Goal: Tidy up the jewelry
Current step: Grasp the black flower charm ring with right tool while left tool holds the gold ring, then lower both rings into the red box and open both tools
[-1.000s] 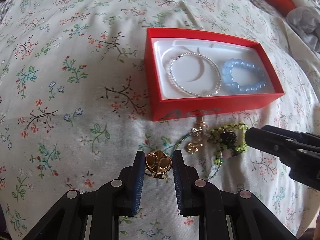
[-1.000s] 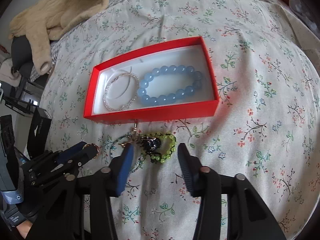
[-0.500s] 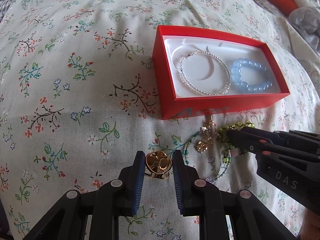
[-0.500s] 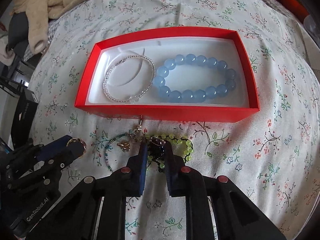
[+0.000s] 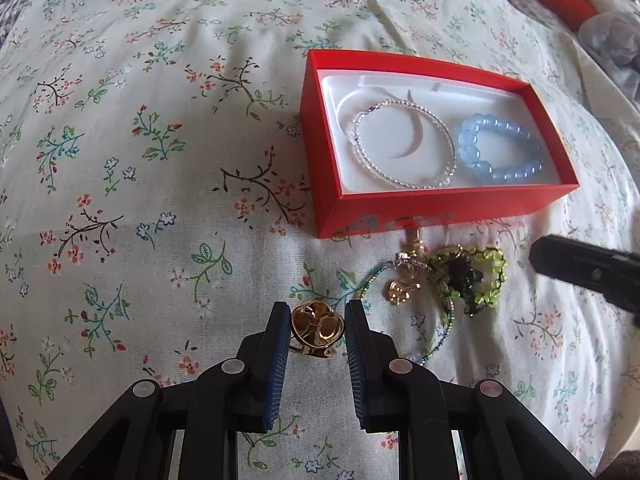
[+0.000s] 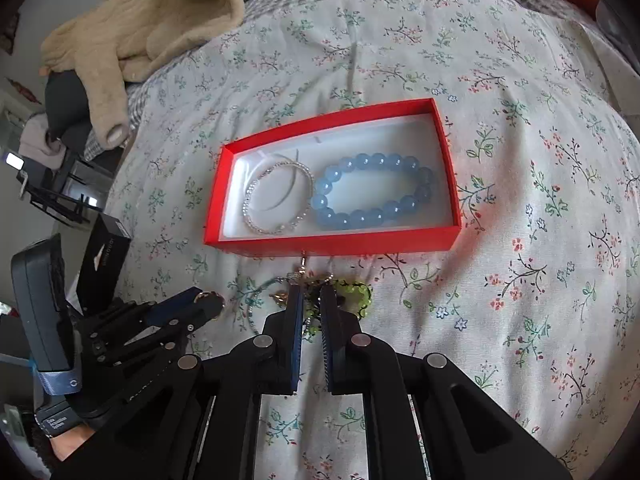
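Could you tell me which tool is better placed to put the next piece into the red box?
Left. The left tool already grips the gold heart ring, with the red box ahead. The right tool sits pinched in the tangled green bead bracelet.

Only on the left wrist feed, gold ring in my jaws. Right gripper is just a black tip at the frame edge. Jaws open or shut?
Observer: Nearly shut, a narrow gap; the right gripper is over the green bead bracelet.
Operator: Gripping it?
Observer: Cannot tell; green beads show through the gap.
Operator: Anything beside my gripper?
Observer: A black box stands just past the left gripper, which holds the gold ring.
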The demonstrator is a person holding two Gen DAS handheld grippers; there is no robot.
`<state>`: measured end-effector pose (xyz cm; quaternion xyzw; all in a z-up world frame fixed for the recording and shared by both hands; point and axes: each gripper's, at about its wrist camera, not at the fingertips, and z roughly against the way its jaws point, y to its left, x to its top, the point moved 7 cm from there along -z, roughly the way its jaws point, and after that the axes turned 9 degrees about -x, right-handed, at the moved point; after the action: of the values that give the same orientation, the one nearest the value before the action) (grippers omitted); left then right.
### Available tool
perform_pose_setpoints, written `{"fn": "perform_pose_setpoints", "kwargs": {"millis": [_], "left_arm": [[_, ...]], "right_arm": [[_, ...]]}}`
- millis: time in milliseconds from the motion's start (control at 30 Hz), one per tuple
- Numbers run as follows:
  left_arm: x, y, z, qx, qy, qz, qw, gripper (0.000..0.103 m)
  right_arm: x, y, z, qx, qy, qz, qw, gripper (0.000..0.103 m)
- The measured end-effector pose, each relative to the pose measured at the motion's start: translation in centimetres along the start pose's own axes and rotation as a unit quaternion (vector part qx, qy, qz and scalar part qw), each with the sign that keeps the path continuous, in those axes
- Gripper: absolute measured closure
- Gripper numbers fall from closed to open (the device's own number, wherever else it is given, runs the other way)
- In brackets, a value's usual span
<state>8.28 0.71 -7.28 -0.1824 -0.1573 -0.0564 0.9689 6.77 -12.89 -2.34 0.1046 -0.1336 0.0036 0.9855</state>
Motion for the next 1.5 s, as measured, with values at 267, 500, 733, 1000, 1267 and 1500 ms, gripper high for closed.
{"fn": "perform_pose_setpoints", "kwargs": {"millis": [267, 500, 733, 1000, 1267, 1500], "left_arm": [[-0.1, -0.2, -0.1, -0.001, 0.000, 0.000, 1.0000, 0.081], [-0.1, -0.6, -0.3, 0.001, 0.003, -0.002, 1.0000, 0.081], [0.0, -0.4, -0.3, 0.000, 0.002, -0.002, 1.0000, 0.081], [0.2, -0.5, 0.3, -0.005, -0.007, 0.000, 1.0000, 0.081], [1.5, -1.1, 2.4, -0.032, -0.050, 0.008, 0.9982, 0.081], [3.5, -1.6, 3.9, -0.053, -0.104, 0.013, 0.9931, 0.081]], "right_arm": [[-1.0, 0.7, -2.9, -0.010, 0.042, 0.013, 0.999, 0.073], [-0.6, 1.4, -4.3, -0.041, 0.031, 0.031, 0.998, 0.068], [-0.1, 0.7, -4.9, -0.056, 0.025, 0.028, 0.998, 0.076], [0.1, 0.8, -2.5, -0.041, 0.000, 0.025, 0.999, 0.076], [0.3, 0.6, 0.4, -0.015, -0.025, 0.017, 0.999, 0.076], [1.7, -1.0, 3.0, 0.000, -0.066, -0.014, 0.998, 0.076]]}}
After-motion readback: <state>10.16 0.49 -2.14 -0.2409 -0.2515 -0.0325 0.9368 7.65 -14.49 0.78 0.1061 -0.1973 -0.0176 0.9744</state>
